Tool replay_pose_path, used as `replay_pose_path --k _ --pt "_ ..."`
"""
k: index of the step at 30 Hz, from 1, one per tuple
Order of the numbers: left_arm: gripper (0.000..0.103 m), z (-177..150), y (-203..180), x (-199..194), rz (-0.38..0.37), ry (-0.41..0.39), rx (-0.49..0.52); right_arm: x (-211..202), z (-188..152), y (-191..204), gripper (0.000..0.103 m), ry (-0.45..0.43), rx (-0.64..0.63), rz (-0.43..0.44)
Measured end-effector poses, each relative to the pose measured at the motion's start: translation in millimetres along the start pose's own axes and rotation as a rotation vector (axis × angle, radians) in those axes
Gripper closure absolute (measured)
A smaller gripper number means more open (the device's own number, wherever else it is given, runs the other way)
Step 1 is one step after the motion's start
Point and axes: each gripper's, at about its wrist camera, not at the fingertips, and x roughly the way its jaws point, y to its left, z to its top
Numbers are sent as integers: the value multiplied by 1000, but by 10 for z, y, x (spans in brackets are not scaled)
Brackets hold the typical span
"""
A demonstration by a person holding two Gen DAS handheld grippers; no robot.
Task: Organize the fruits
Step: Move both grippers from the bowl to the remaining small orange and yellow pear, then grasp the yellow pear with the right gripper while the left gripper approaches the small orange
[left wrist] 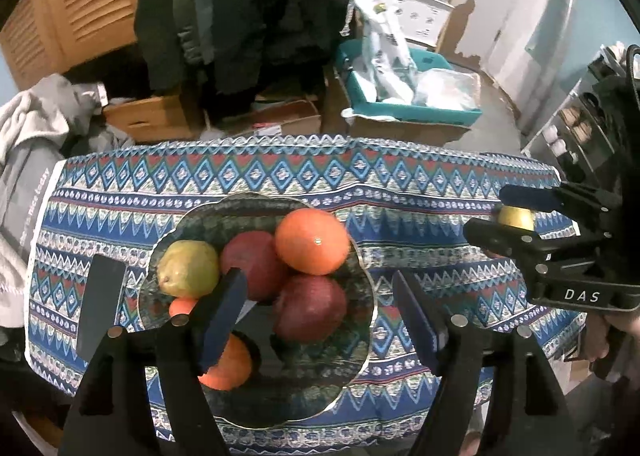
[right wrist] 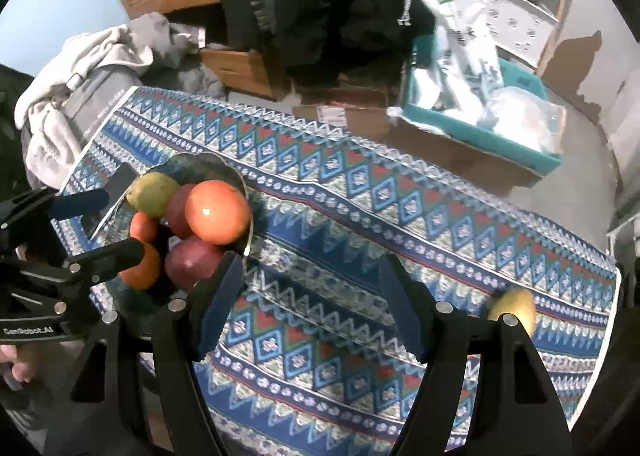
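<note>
A glass bowl [left wrist: 362,280] sits on the tabletop [left wrist: 400,184], which is covered by a blue patterned cloth. The bowl is full of fruit. A big orange [left wrist: 312,241] lies on top at the back. Beside it is a dark red apple [left wrist: 250,260], and a second red apple [left wrist: 310,308] lies in front. A green-yellow pear [left wrist: 188,269] leans at the left side of the bowl. A small orange fruit [left wrist: 182,306] peeks out under the pear, mostly hidden. Another orange [left wrist: 232,368] lies low at the front, partly hidden behind a claw finger.

One yellow fruit [right wrist: 516,310] lies alone on the cloth, well apart from the bowl, near the right edge of the tabletop. In the right view a claw finger cuts off its lower part. In the left view only its top shows, behind the other claw's fingers, so its kind is hard to tell.

The left claw [left wrist: 320,320] hangs over the bowl. Its two fingers are spread wide, and it holds nothing. The right claw [right wrist: 312,308] hangs over bare cloth between the bowl and the yellow fruit. Its fingers are also spread wide, with nothing in them.

A flat dark thing [left wrist: 100,308] lies on the cloth just left of the bowl. It is too blurry to name. Behind the tabletop, a teal bin [left wrist: 408,108] holds white plastic bags. Gray clothes [right wrist: 80,68] are piled at the left.
</note>
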Motion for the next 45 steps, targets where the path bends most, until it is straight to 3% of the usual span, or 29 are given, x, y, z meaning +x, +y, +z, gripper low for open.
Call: replay_pose_path --k 24,45 --pt "22 102 -934 -40 -2 -20 174 -546 -490 -731 30 -46 84 -123" --pt "22 289 -1594 298 4 12 267 -512 -886 -1639 27 -26 245 -163"
